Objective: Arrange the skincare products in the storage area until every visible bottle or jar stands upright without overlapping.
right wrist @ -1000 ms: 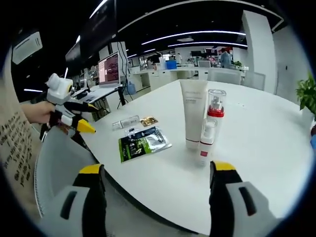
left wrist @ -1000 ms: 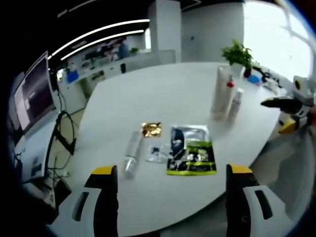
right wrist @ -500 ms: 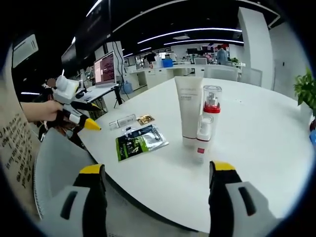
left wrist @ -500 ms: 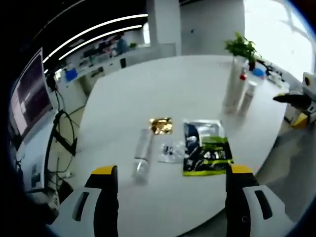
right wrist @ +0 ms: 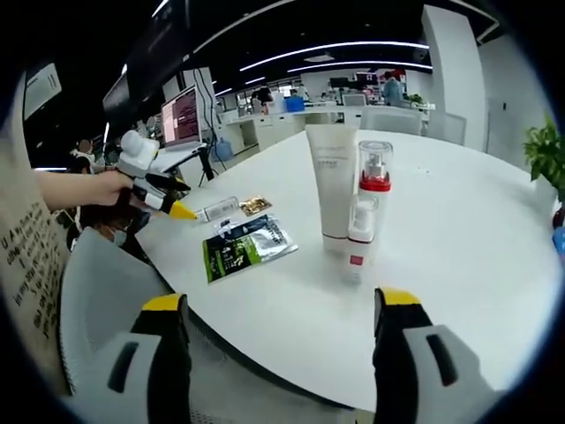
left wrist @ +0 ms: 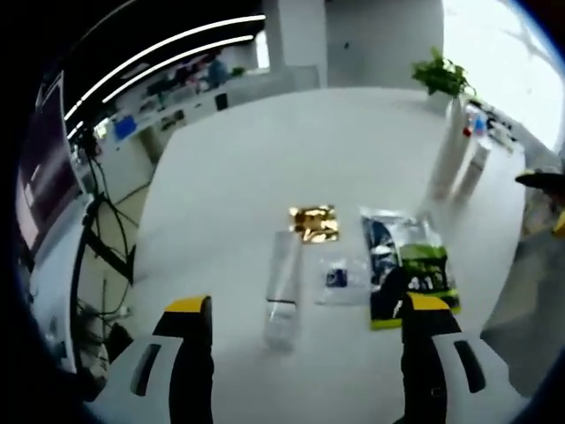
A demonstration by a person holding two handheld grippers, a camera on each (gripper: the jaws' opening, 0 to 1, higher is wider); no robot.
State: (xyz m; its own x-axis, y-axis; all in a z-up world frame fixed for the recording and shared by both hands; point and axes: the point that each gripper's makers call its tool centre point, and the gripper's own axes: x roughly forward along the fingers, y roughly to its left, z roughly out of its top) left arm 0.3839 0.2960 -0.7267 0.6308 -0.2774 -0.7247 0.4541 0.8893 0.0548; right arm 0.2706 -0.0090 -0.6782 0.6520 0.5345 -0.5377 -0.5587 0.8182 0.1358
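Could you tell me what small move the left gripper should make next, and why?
Probably ease the open left gripper forward around the clear tube. It lies flat on the table just ahead, while the three bottles already stand upright.
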